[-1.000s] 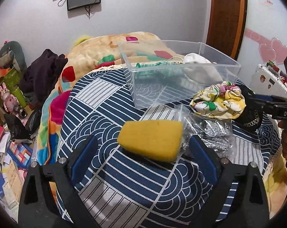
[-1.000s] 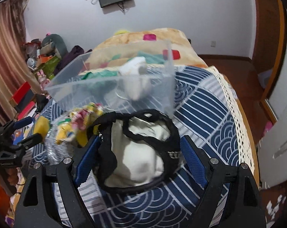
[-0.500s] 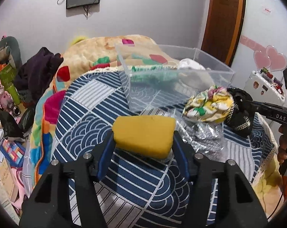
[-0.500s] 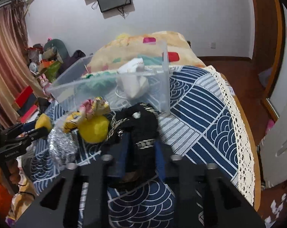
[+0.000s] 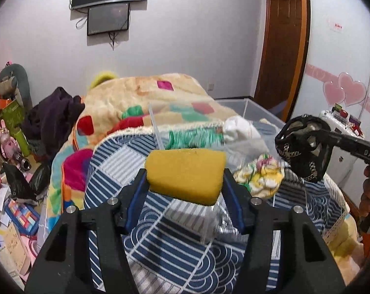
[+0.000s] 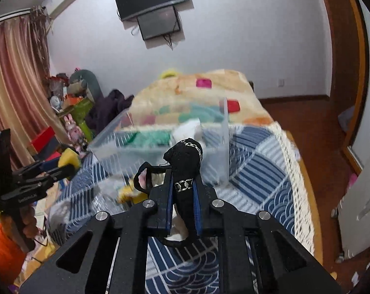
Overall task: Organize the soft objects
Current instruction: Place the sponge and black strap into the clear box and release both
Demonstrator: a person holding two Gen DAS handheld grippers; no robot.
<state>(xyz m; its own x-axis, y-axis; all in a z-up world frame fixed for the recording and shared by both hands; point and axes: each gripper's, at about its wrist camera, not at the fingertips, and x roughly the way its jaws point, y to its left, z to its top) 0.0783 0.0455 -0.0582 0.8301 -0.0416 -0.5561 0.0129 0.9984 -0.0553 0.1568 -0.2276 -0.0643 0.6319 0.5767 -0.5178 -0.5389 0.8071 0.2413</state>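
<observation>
Currently both my grippers are loaded, w/ the clear bin [image 5: 256,112] as ref. L gripper [image 5: 185,178]: jaws pinched on the yellow sponge [image 5: 185,175], pads pressing its two short ends, sponge lifted off the bed [image 5: 175,252] and sitting in front of the bin's near wall. Seen from the R wrist cam the same sponge [image 6: 68,160] pokes out just left of the bin [image 6: 160,144].

R gripper [image 6: 183,196]: jaws narrow, clamped on the black lace garment [image 6: 185,161]. It's bunched up between the pads, top sticking up in front of the bin's near wall, a loop hanging to the left side. From the L cam that garment [image 5: 302,147] hangs in the air to the right of the bin, above the bed cover.

Inside the bin: a white cloth [image 5: 238,128] and a green striped piece [image 5: 192,137], side by side; details blurred. In front of the bin on the bed, a floral yellow bundle [image 5: 260,177] lies beside a crinkly clear bag [image 5: 216,225]. Behind the bin, a patchwork blanket [image 5: 145,95].
</observation>
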